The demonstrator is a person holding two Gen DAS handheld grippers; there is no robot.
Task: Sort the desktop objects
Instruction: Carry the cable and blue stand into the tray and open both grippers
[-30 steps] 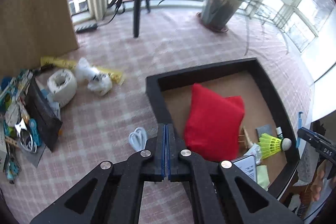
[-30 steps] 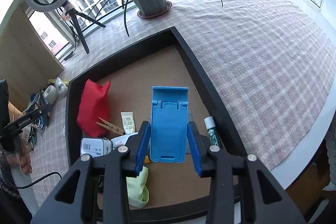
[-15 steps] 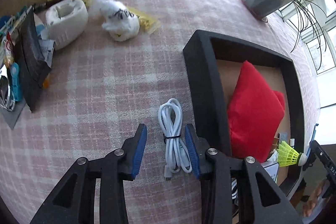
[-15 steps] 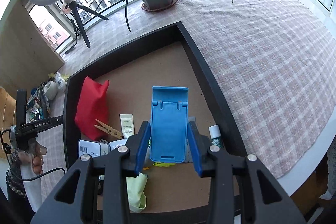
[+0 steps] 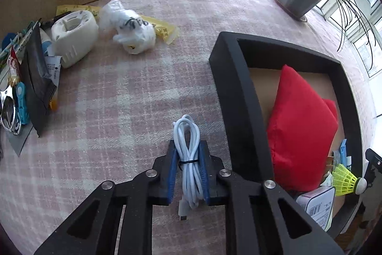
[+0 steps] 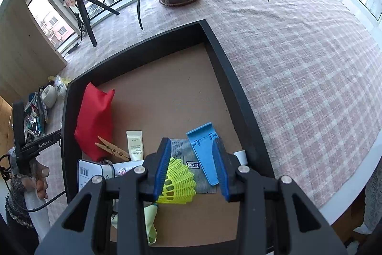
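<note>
L gripper [image 5: 188,171] just closed, pinching white cable [image 5: 188,154] beside tray wall [image 5: 241,111]; R gripper [image 6: 192,169] fingers spread, blue stand [image 6: 204,149] loose between them.

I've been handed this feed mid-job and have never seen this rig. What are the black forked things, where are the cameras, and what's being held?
There is no robot: a person holds a two-finger gripper in each hand, and each carries a fisheye camera looking along its fingers. In the left wrist view, the left gripper has just been closing and now pinches a bundled white cable on the checked tablecloth, beside the black tray. In the right wrist view, the right gripper hangs open over that tray. Nothing is pinched. A blue stand, yellow shuttlecock and red pouch lie inside.
</note>
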